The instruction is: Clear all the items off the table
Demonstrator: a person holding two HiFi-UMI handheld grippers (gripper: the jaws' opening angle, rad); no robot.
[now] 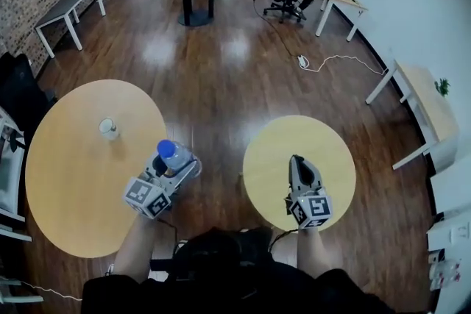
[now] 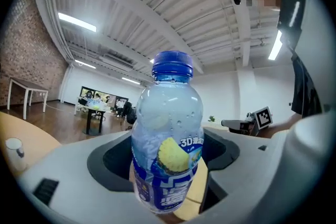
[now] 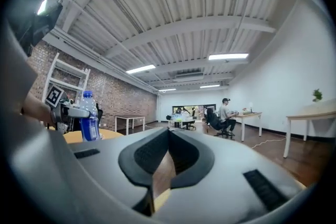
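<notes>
Left claw: the left gripper (image 2: pixel 169 173) was closed on the bottle (image 2: pixel 167 139), its jaws pressed against the labelled lower body.
Right claw: the right gripper (image 3: pixel 167 136) was seen with its jaws brought together and nothing between them, held over the small round table (image 1: pixel 335 158).
Bottle position: it was held upright, blue cap (image 2: pixel 172 65) up, at the right rim of the large round table (image 1: pixel 66 187); it appeared to be lifted clear of the top.
Left on the table: a small round container (image 1: pixel 108 128) was seen well apart from the bottle.
Risk, slip: droplets were seen on the clear plastic wall, so the bottle could probably slide or tip in the jaws if it were swung quickly.
Risk, drop: a release past the table's edge would likely send the bottle to the wooden floor (image 1: pixel 221 62).
Risk, omission: the small container could be overlooked or knocked over in a hasty reach.
Writing: "3D" was read on the blue label beside a yellow fruit picture; the characters after it could not be made out.
</notes>
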